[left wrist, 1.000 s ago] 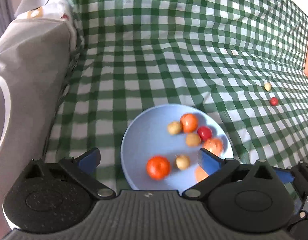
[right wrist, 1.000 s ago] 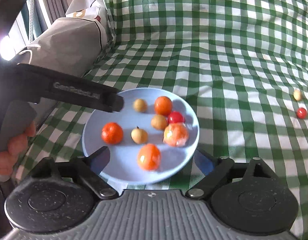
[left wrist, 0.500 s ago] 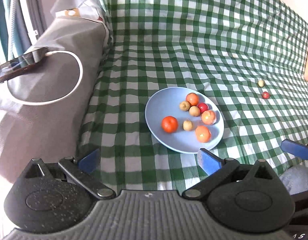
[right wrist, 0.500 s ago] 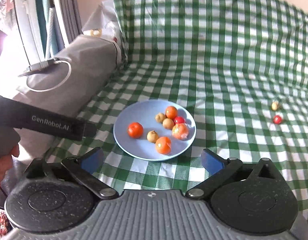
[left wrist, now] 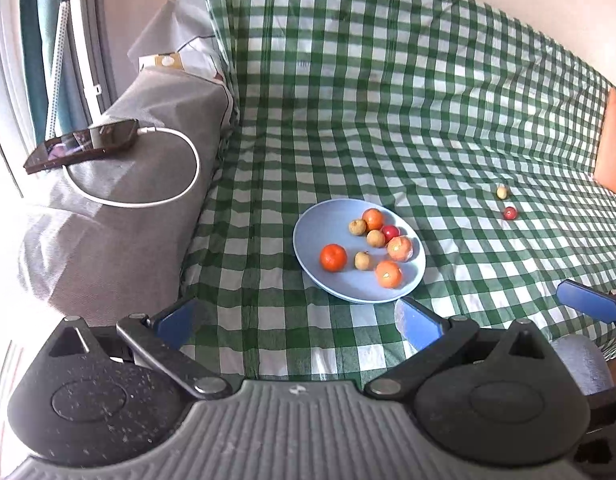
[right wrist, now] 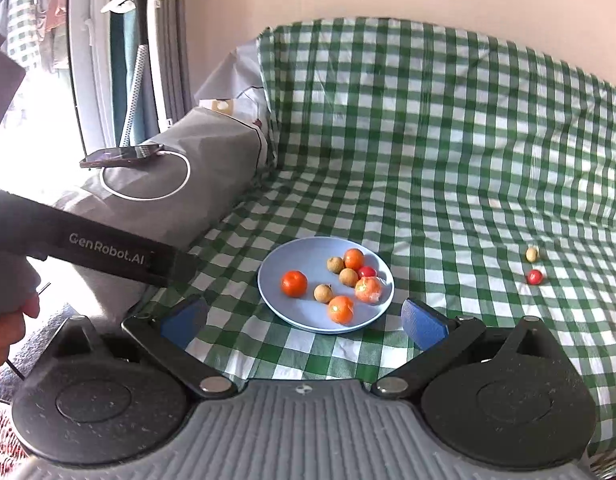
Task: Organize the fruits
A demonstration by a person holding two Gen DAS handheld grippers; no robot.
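Observation:
A light blue plate [left wrist: 316,228] [right wrist: 275,272] lies on the green checked cloth and holds several fruits: orange tangerines, small tan longans and a red one. Off to the right, apart from the plate, a tan longan [left wrist: 502,192] [right wrist: 531,254] and a red fruit [left wrist: 509,213] [right wrist: 534,277] lie on the cloth. My left gripper [left wrist: 297,320] is open and empty, well short of the plate. My right gripper [right wrist: 303,320] is open wide and empty, just before the plate's near rim. The left tool's black body [right wrist: 91,246] crosses the right wrist view.
A grey sofa arm [left wrist: 119,216] at the left carries a phone [left wrist: 83,146] on a white cable. An orange cushion [left wrist: 612,148] sits at the far right. The checked cloth [left wrist: 388,100] covers seat and backrest. A hand [right wrist: 3,332] grips the left tool.
Both grippers have pulled back and risen away from the plate, which now looks smaller and farther. More of the sofa, the phone and the backrest have come into view. The fruits have not moved.

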